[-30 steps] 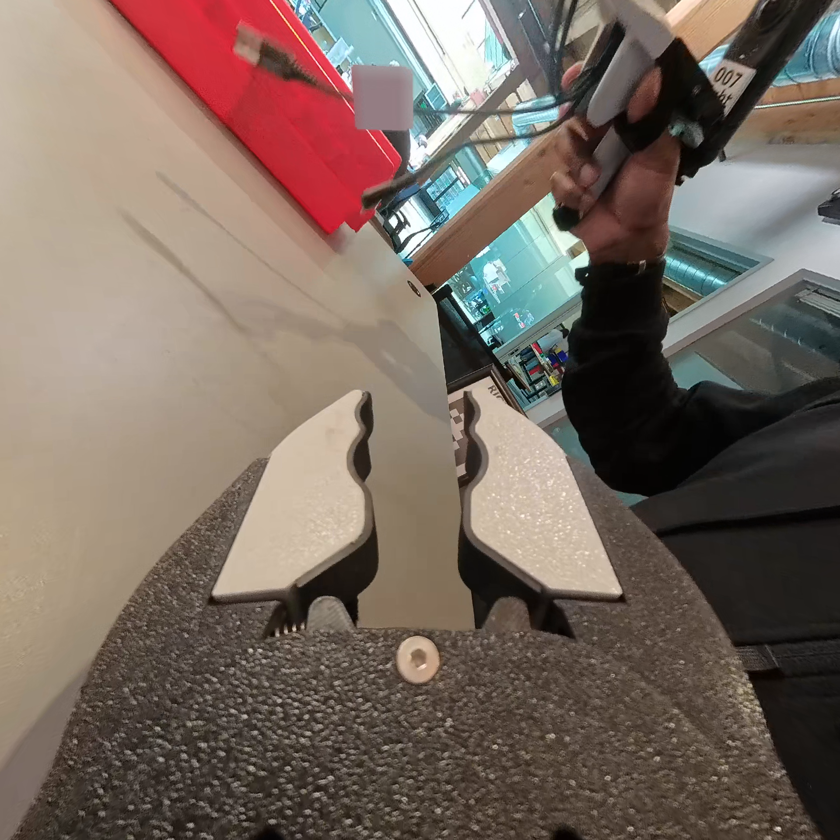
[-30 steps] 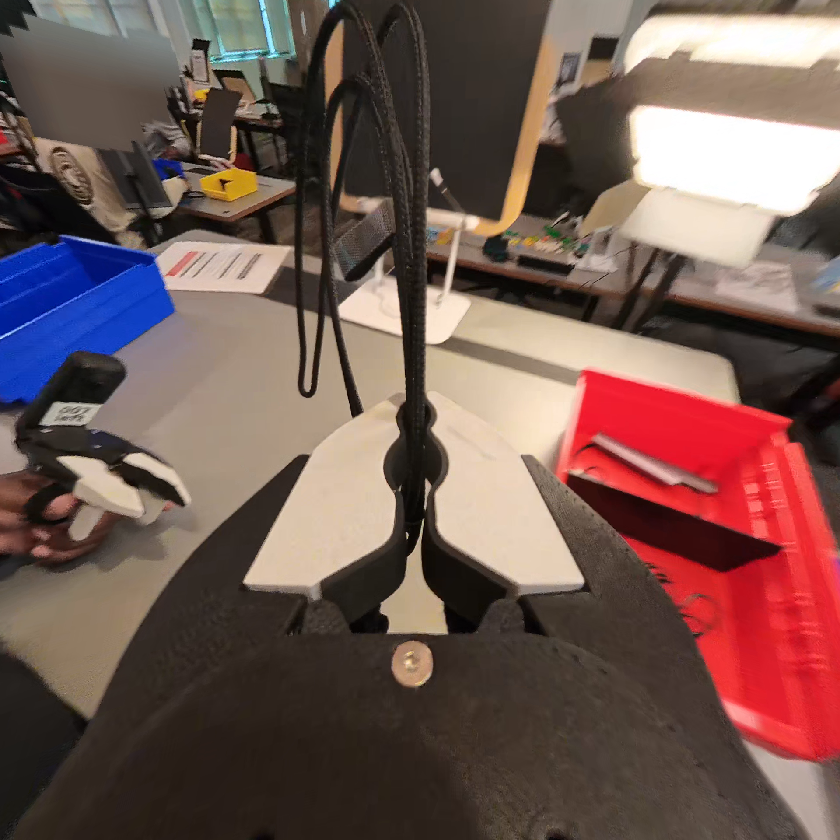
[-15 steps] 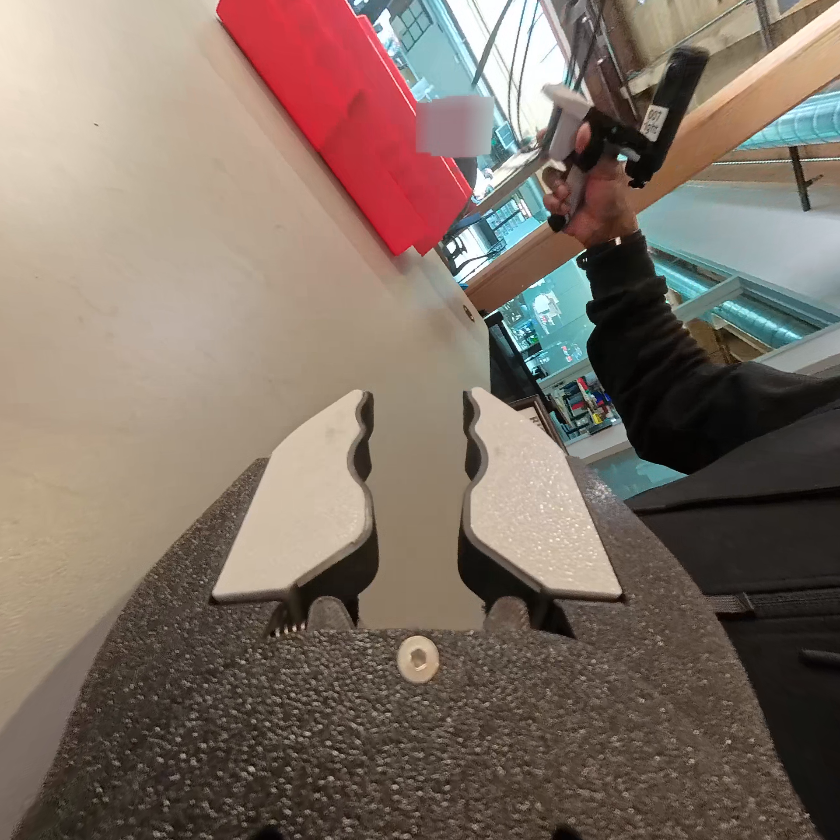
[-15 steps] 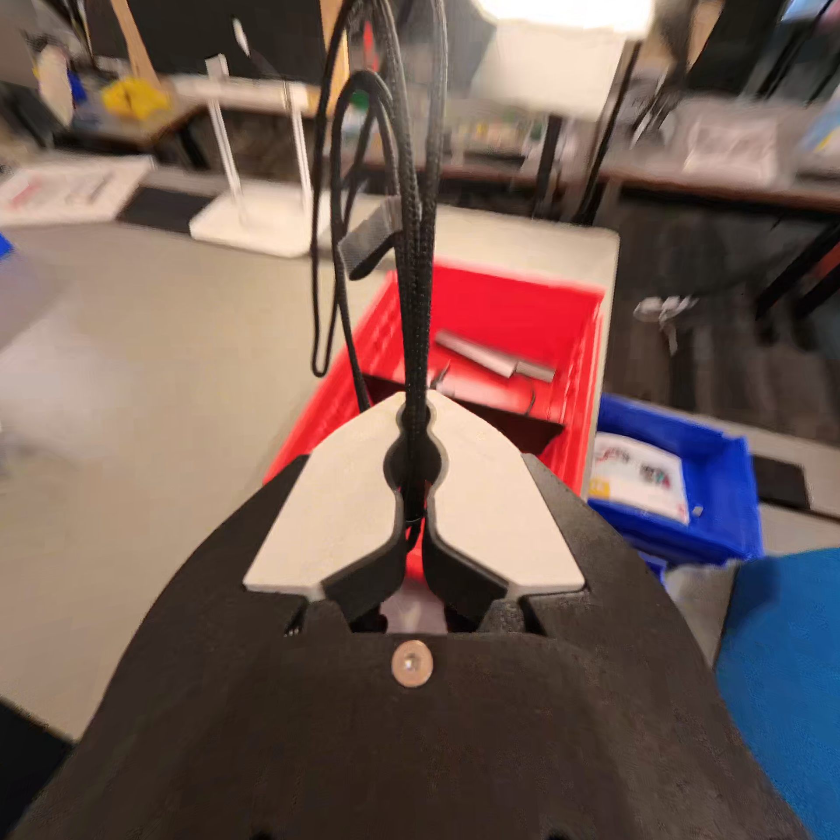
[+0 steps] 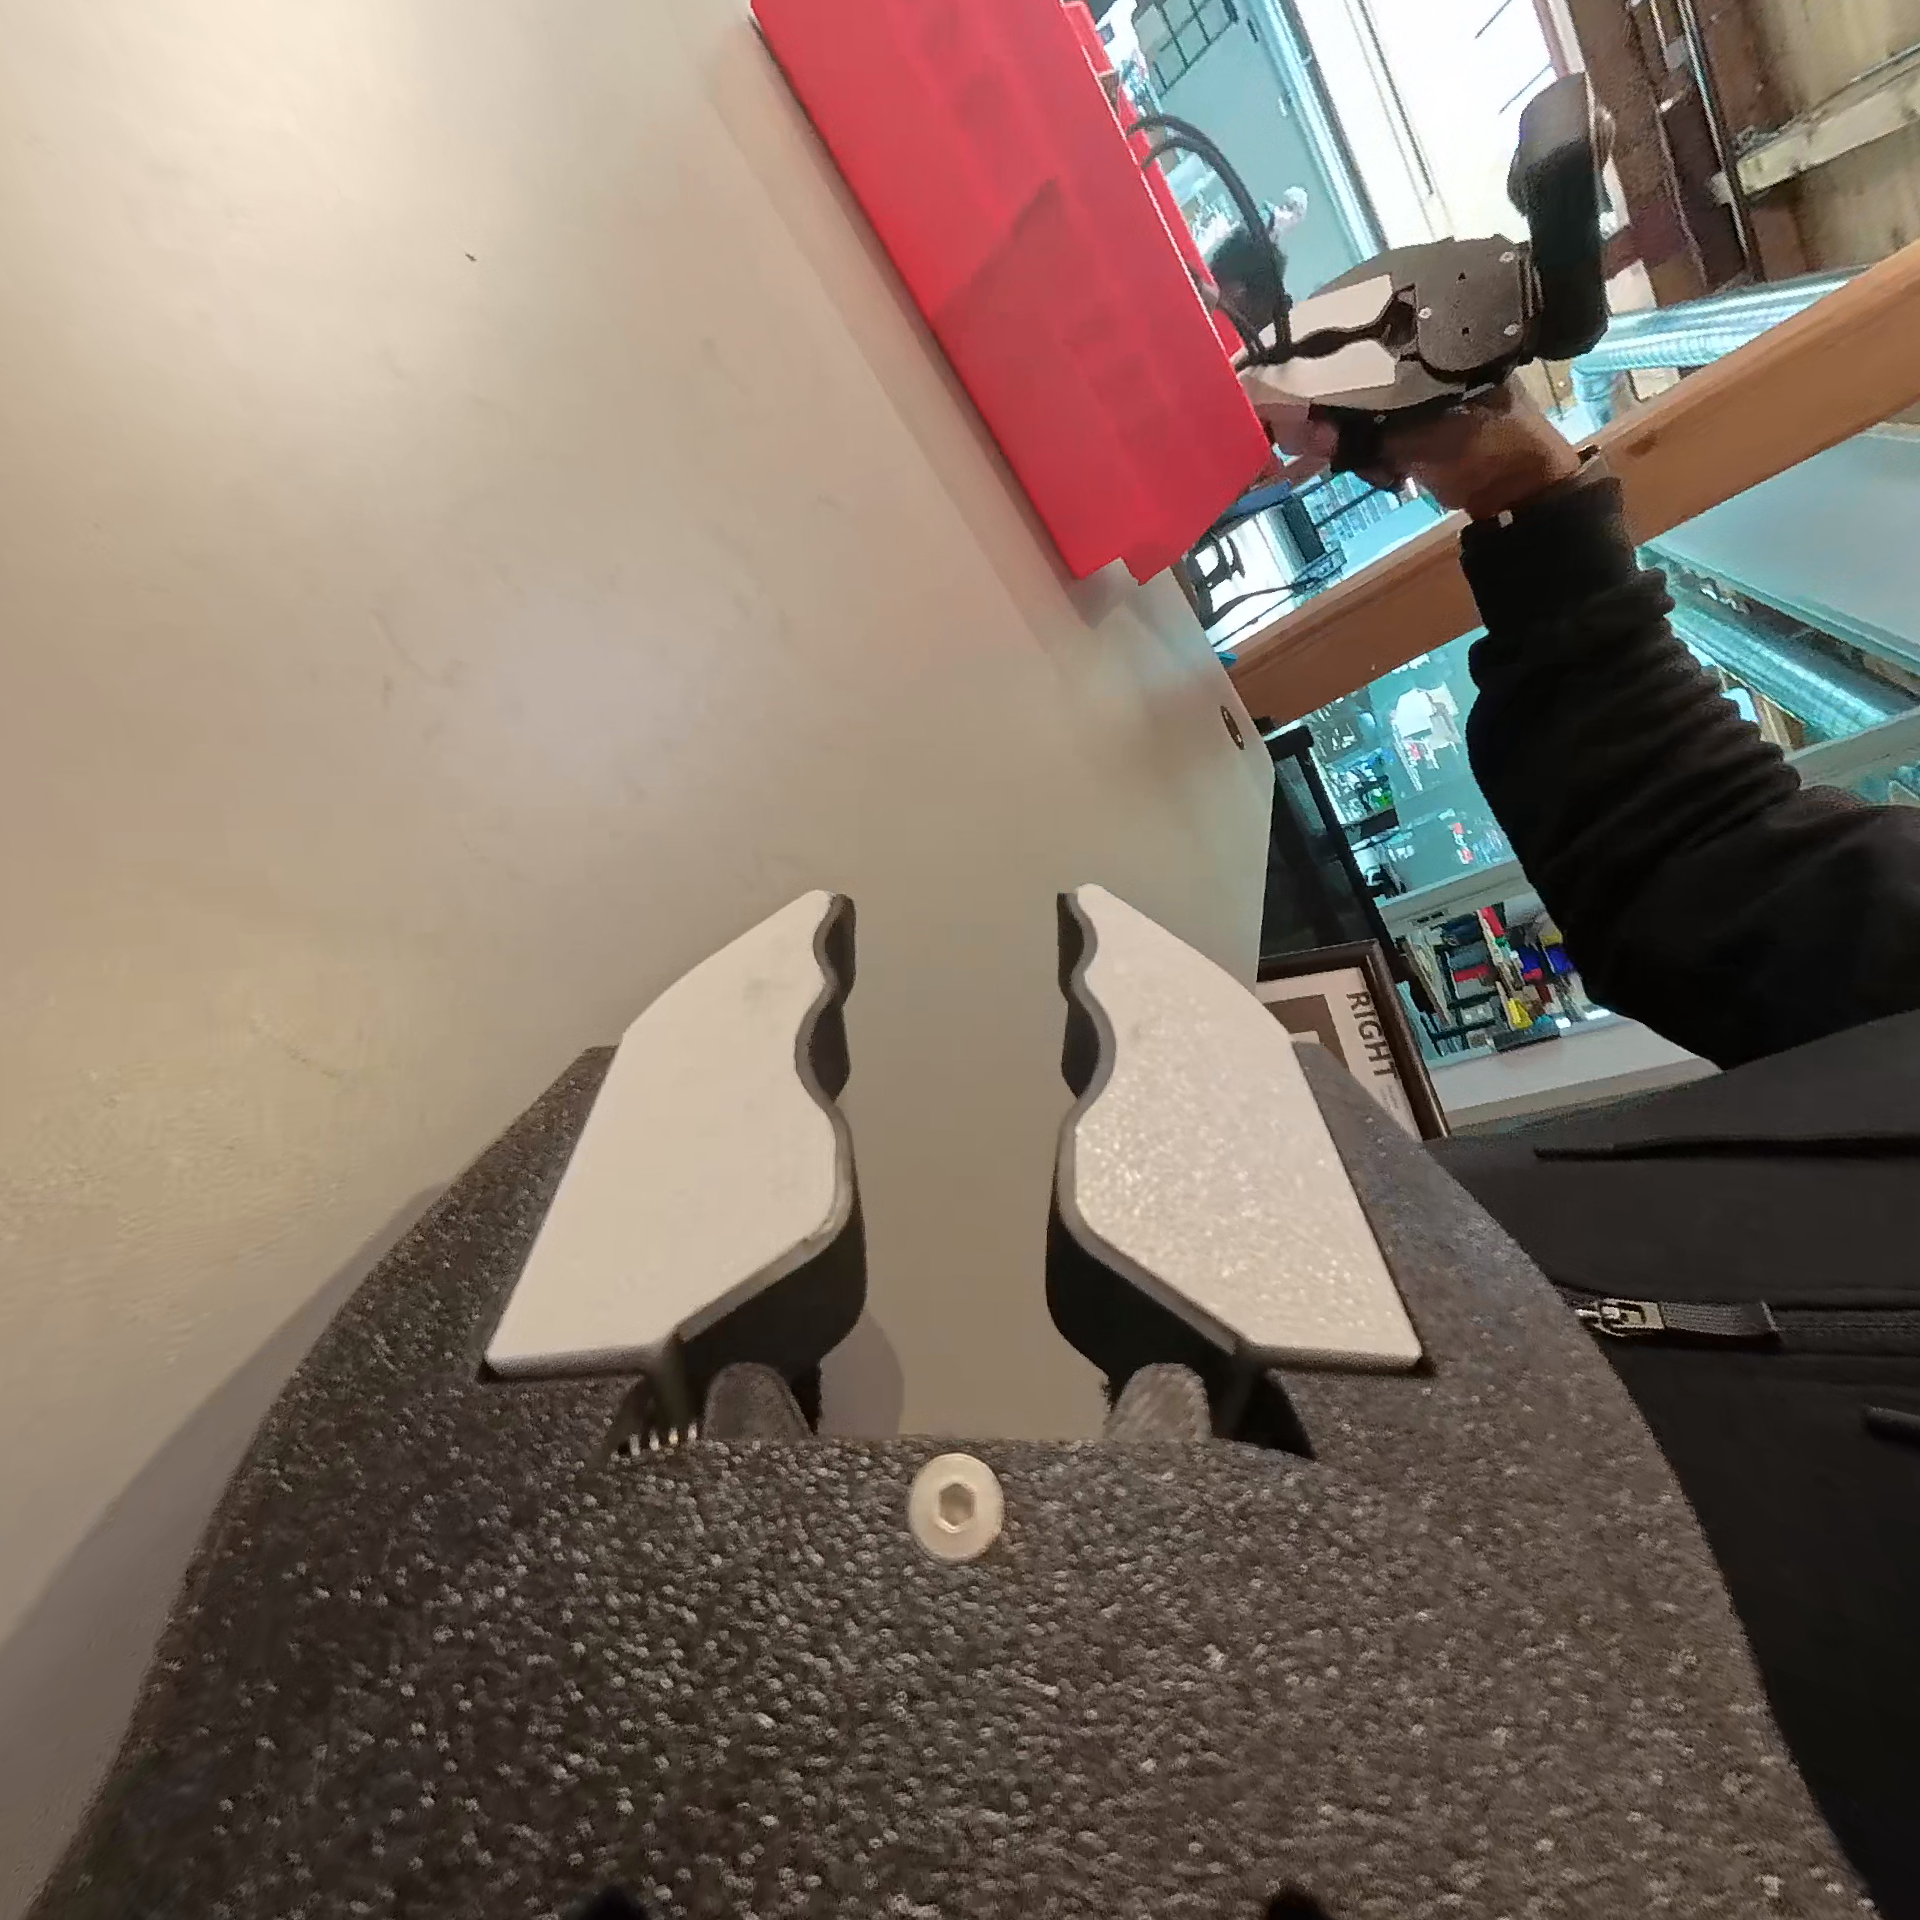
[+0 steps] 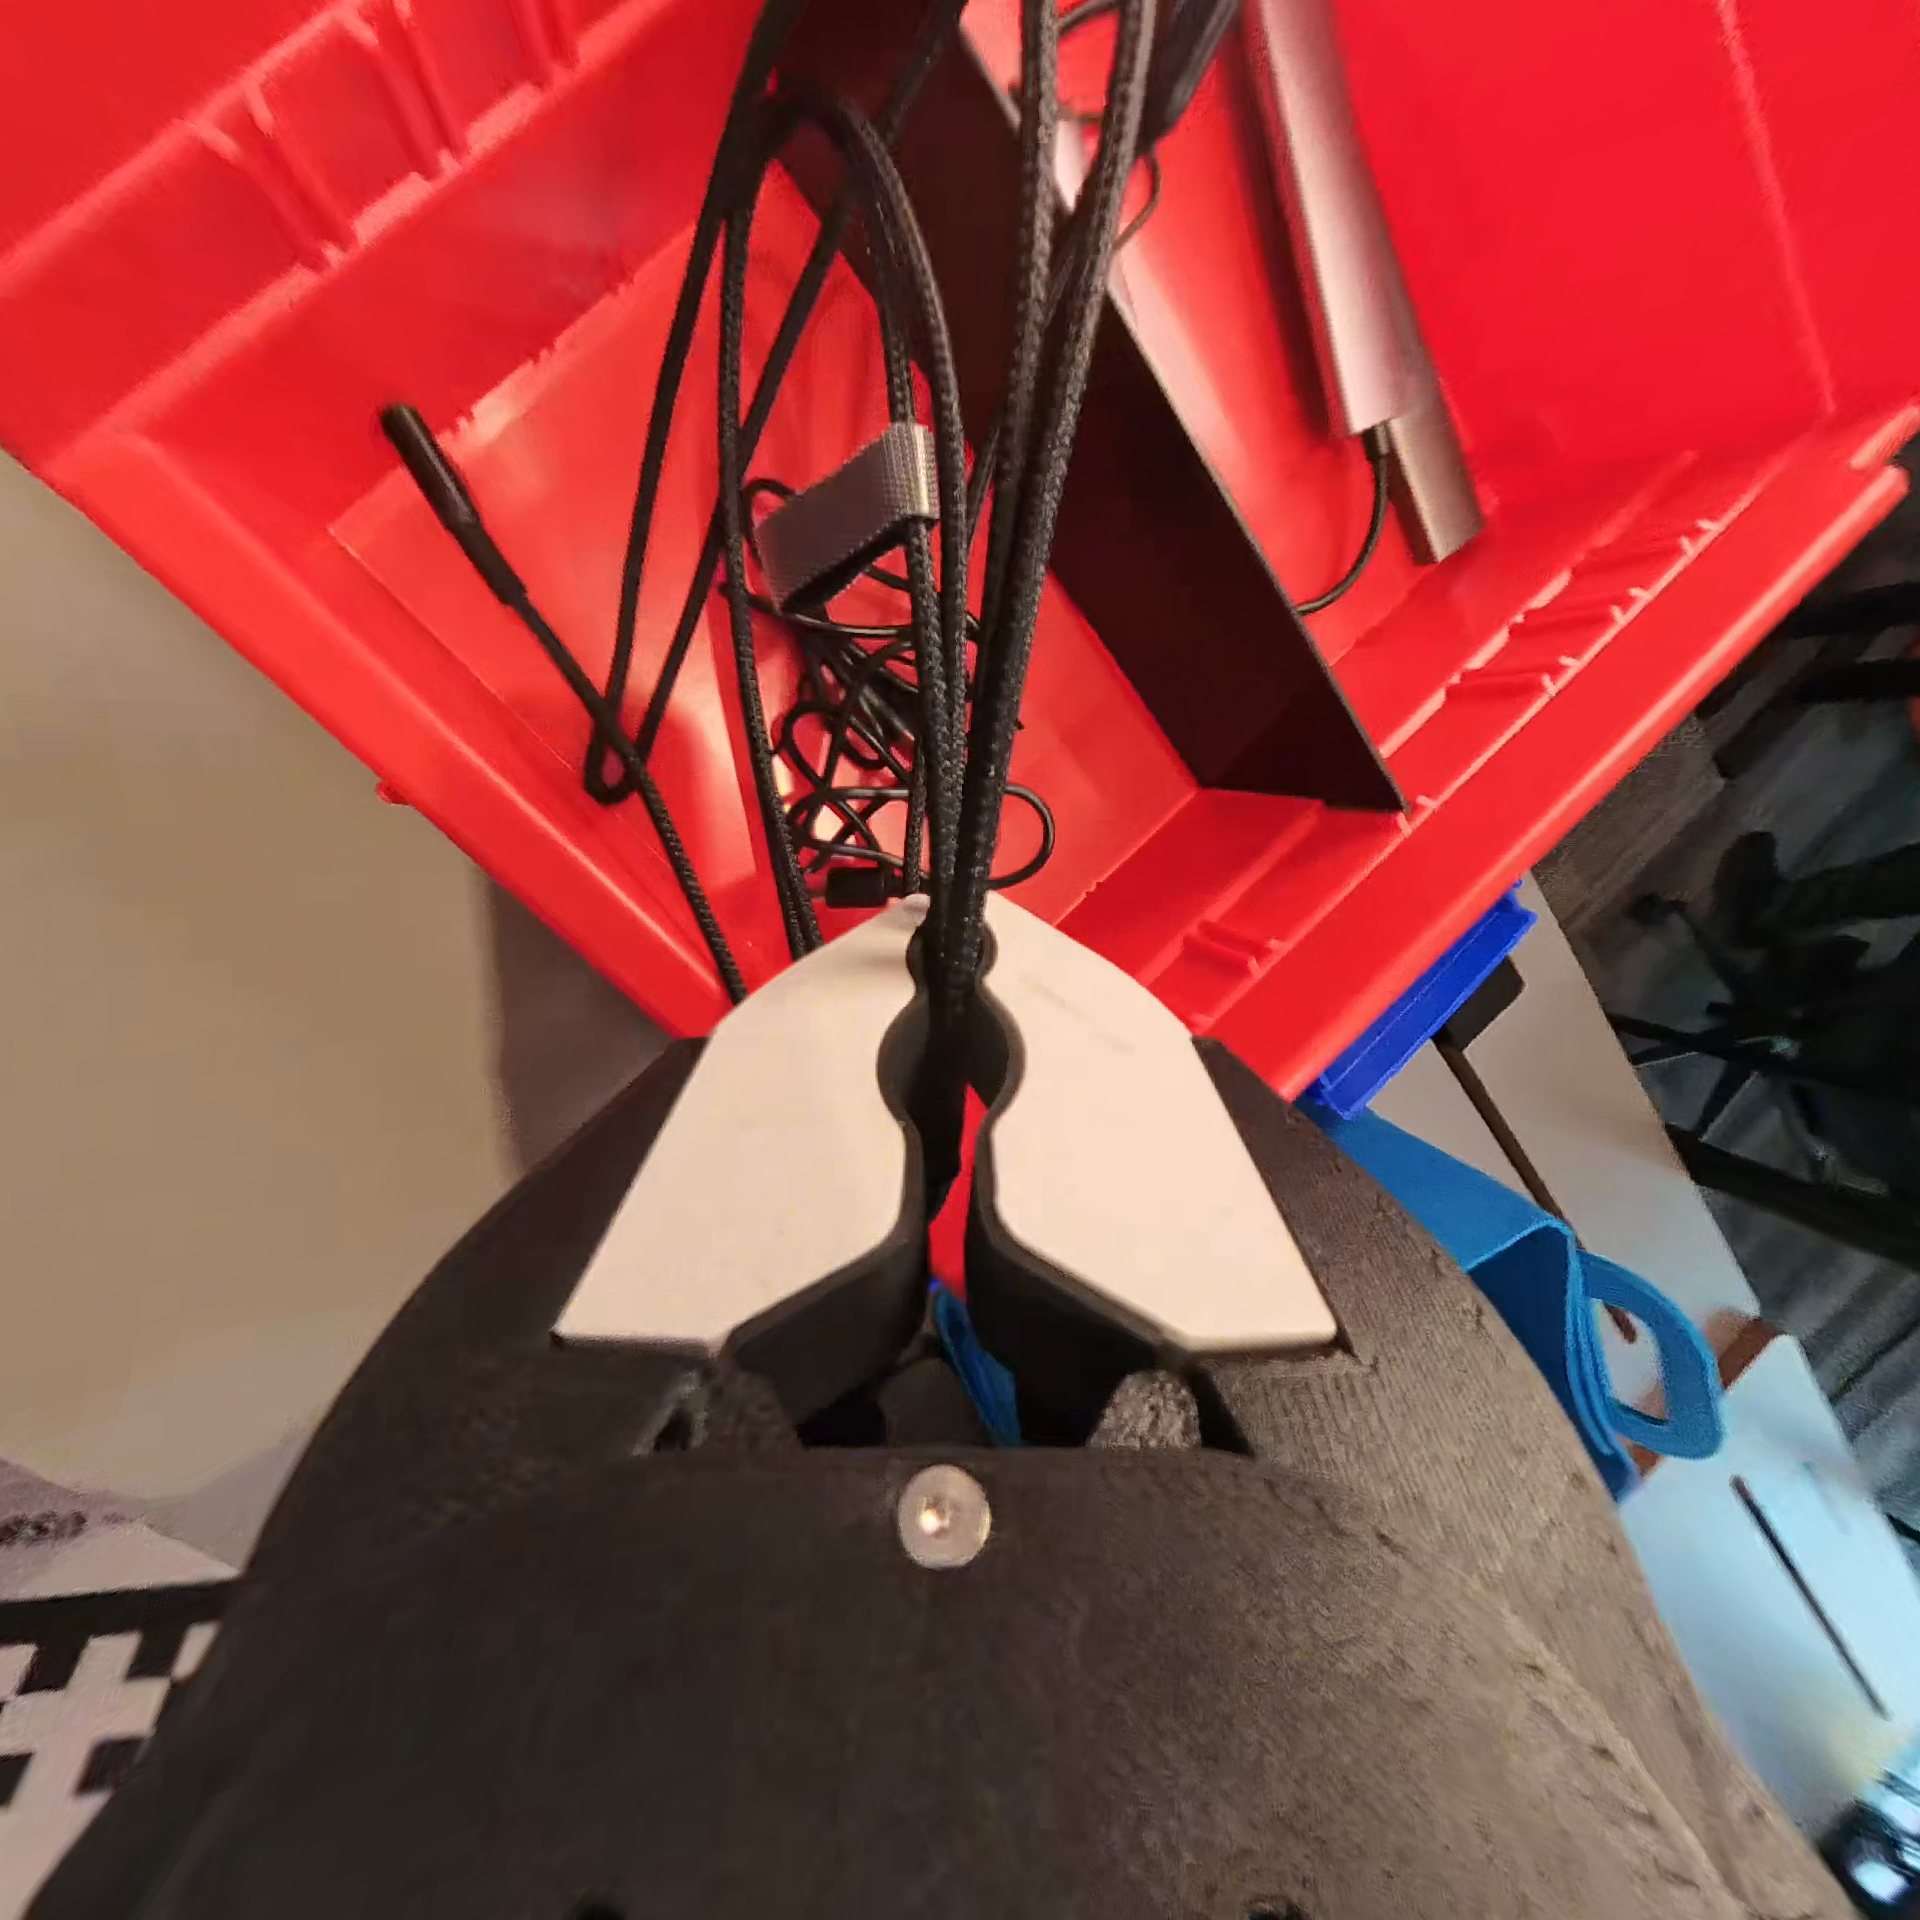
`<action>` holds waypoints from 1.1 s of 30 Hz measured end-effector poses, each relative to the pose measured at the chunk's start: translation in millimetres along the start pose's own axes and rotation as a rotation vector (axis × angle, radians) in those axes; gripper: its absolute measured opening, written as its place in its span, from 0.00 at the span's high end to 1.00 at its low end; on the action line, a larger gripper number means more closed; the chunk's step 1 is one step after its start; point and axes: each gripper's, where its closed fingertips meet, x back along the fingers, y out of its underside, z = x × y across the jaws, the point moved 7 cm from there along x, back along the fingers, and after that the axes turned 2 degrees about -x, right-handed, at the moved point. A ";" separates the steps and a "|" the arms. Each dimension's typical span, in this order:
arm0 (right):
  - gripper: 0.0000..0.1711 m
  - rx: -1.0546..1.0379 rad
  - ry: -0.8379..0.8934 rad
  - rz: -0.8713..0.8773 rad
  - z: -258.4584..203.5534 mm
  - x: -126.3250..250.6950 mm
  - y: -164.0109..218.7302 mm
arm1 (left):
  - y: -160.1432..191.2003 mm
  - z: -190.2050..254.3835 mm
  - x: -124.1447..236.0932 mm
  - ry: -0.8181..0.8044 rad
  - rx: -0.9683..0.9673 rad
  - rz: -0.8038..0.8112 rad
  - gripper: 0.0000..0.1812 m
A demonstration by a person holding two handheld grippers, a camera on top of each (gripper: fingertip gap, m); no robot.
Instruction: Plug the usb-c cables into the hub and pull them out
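Observation:
My right gripper (image 6: 951, 940) is shut on a bundle of black braided usb-c cables (image 6: 971, 582) and points down over the red bin (image 6: 1299, 914). The cable loops hang into the bin; one plug end (image 6: 400, 421) lies over its left wall. A grey strap (image 6: 847, 514) wraps the bundle. The grey hub (image 6: 1351, 270) lies in the bin's right part beside a black divider (image 6: 1174, 582). My left gripper (image 5: 954, 920) is open and empty, low over the pale table (image 5: 364, 520). In the left wrist view my right gripper (image 5: 1273, 358) hangs over the bin (image 5: 1029, 260).
A thinner black cable (image 6: 894, 748) lies coiled on the bin floor. A blue bin (image 6: 1423, 987) and blue strap (image 6: 1621, 1340) sit right of the red bin, past the table edge. A checker marker sheet (image 6: 73, 1714) lies near left. A black sleeve (image 5: 1621, 790) reaches over the table's right edge. Tip to tip, the grippers are about 45 cm apart. From the right gripper's tips to the grey hub (image 6: 1351, 270) is close to 20 cm.
My right gripper has swung right and tipped down over the red bin, lowering the cable bundle into it. My left gripper stays open near the table.

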 end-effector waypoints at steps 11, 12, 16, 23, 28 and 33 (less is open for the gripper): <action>0.86 0.157 -0.039 -0.164 18.8 -18.6 -5.8 | 2.9 3.9 11.5 -0.084 -0.024 0.128 0.79; 0.84 0.157 -0.041 -0.158 21.8 -15.1 -5.2 | 3.0 4.2 12.7 -0.087 -0.025 0.138 0.79; 0.80 0.107 -0.042 -0.036 34.1 3.1 -16.3 | 2.5 3.8 14.5 -0.095 -0.021 0.157 0.79; 0.71 0.049 -0.022 0.081 16.5 -23.4 -63.5 | 2.0 0.3 8.9 -0.083 0.008 0.107 0.79; 0.80 0.178 0.046 0.011 -10.6 -56.0 -72.3 | 1.3 -0.6 10.6 -0.070 0.025 0.118 0.79; 0.83 0.262 0.029 -0.024 -20.2 -61.3 -74.3 | 1.5 -0.7 10.2 -0.059 0.031 0.108 0.79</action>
